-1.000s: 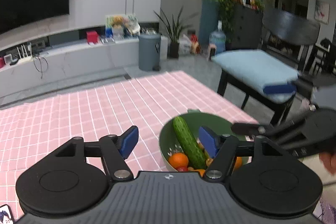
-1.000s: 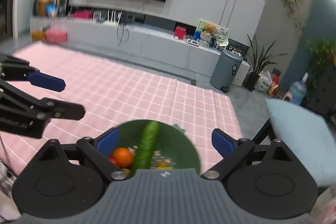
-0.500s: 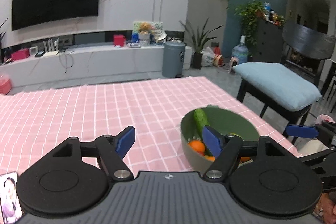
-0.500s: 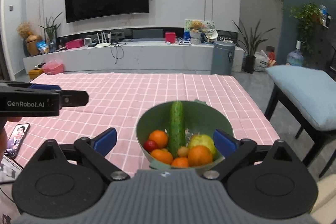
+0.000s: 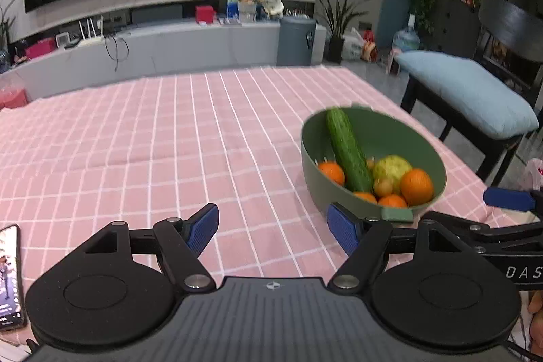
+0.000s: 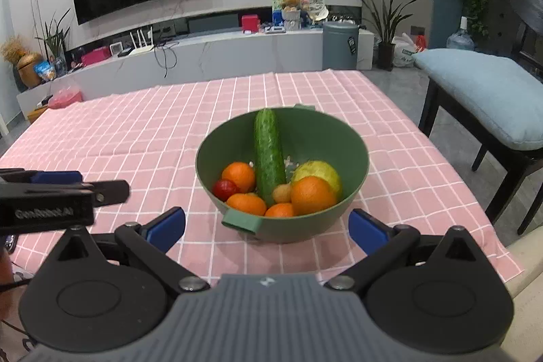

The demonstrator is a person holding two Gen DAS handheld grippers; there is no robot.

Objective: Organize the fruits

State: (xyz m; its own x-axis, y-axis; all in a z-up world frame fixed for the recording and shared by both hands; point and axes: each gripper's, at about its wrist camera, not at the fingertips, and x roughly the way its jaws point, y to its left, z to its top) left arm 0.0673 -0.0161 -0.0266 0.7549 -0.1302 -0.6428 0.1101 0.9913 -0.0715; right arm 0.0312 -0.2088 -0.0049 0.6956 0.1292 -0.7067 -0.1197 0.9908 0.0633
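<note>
**mika_k:** Looking at the left wrist view first: the left gripper (image 5: 273,228) has its blue pads spread wide with nothing between them, hovering over the pink checked tablecloth (image 5: 135,141). The round green plastic bowl (image 5: 424,141) sits ahead and to the right of it, near the table's right edge. In it, the long dark green cucumber (image 5: 346,150) leans against the far wall, long axis running from the near bottom of the bowl up to the far rim, tip poking slightly left. A black smartphone (image 5: 8,277) lies at the left edge, so a careless sweep that way could knock it, I'd guess.

**dan_umi:** Right wrist view next. The right gripper (image 6: 266,228) is also wide open and empty, lined up almost dead centre just short of the bowl's small tab handle (image 6: 241,223). From here the cucumber points nearly straight away from the camera, tilted up on the pile. The round orange tangerines (image 6: 312,195), a small red tomato (image 6: 224,189) and a yellow-green fruit (image 6: 319,173) crowd around its lower end.

**mika_k:** So the risk?

**dan_umi:** Probably grabbing the cucumber near one end; it could pivot and roll the round fruit. Also, pushing the bowl might slide it toward that right edge.
</note>
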